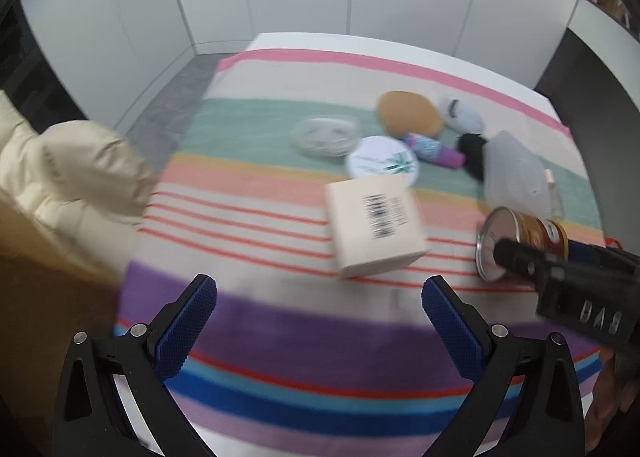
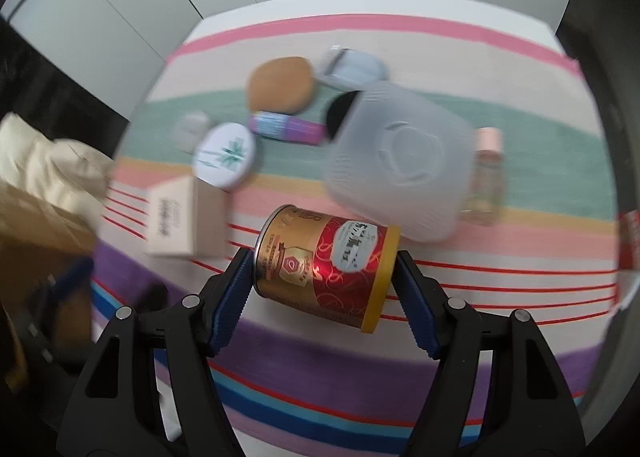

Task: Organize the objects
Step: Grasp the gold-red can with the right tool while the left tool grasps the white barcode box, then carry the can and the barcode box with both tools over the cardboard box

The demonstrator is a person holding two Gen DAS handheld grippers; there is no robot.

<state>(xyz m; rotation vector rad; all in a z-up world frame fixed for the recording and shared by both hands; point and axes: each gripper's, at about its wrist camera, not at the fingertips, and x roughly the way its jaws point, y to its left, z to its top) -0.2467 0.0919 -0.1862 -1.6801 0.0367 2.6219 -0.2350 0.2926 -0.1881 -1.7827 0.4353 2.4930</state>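
The red-and-gold can (image 2: 326, 269) is seen lying on its side on the striped cloth (image 2: 500, 253), bracketed end to end by the 2 fingers of the right gripper (image 2: 324, 277); pad contact looks made. The left gripper (image 1: 320, 321) is held wide apart above the cloth, nothing between. A cream box (image 1: 374, 227) lies nearby.

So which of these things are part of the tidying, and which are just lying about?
In the job:
- red and gold can, lying between the right gripper pads
- beige barcoded box
- round white tin
- translucent container
- purple tube
- left gripper, open

Lying about:
- cream jacket
- striped cloth
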